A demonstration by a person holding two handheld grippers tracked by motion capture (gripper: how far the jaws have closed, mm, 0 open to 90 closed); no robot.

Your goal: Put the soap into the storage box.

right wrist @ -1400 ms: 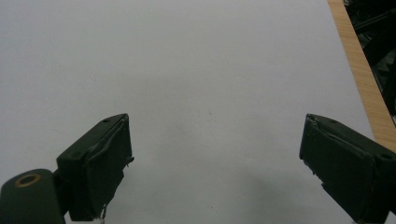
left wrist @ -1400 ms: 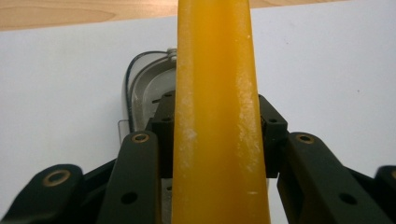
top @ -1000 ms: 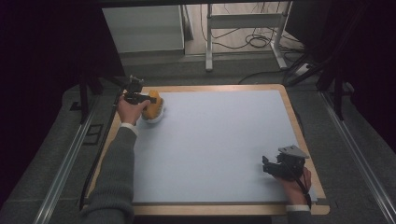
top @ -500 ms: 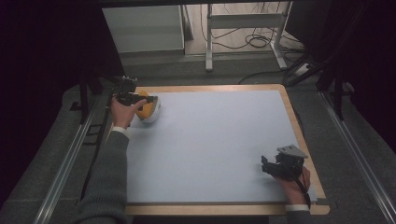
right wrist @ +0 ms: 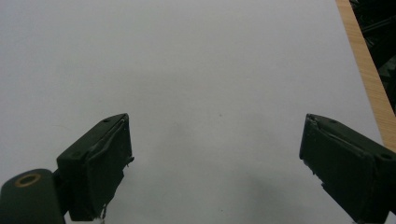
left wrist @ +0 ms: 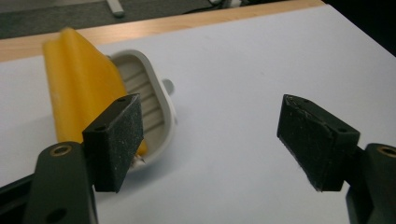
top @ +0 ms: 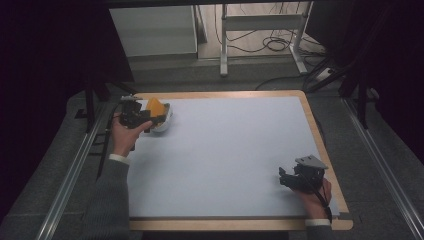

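Your left gripper (top: 150,120) sits at the far left corner of the table (top: 225,150), jaws spread wide with nothing between them. Just beside it lies a white ridged dish (top: 164,120) with a yellow wedge-shaped block (top: 154,106) propped in it. From above, the block is only a small orange-yellow patch on the side of the dish nearer the table's far edge, and its direction is hard to read.

The left gripper view is clearer: the yellow block (left wrist: 81,86) is long and narrow, running from just behind your left-hand pad (left wrist: 114,140) up and away toward the wooden border of the table (left wrist: 187,25), leaning over the rim of the dish (left wrist: 149,107). That view also shows the dish's ribbed inside.

Your right gripper (top: 295,179) rests near the table's near right corner, well apart from the dish. Its own view shows its jaws wide apart over the bare white surface (right wrist: 210,84).
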